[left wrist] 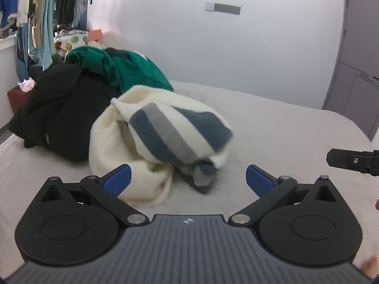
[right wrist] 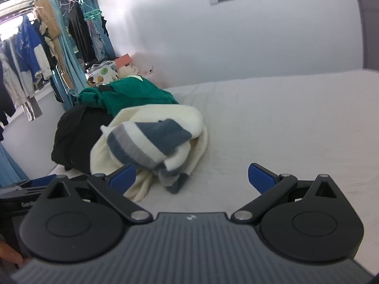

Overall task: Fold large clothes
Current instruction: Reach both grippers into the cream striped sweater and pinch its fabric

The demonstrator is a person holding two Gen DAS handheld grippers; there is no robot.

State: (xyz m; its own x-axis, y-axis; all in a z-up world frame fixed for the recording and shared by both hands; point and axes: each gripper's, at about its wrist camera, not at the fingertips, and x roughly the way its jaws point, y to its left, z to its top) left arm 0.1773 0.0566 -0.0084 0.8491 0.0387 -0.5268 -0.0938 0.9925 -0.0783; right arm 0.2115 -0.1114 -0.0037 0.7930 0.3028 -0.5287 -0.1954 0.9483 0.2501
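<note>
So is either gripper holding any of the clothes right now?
No. The left gripper and right gripper are both open and empty; the cream sweater lies crumpled on the bed, ungrasped.

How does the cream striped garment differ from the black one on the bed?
The cream striped garment is pale with blue and grey bands; the black garment is plain dark. The cream one lies nearest the open hand-held grippers, the black one behind it, with a green garment on top. Both lie crumpled, unfolded, on the bed.

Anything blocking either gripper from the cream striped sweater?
Nothing visible. Left gripper and right gripper are both open, with the cream striped sweater directly ahead on the bed; black and green garments lie behind it.
</note>
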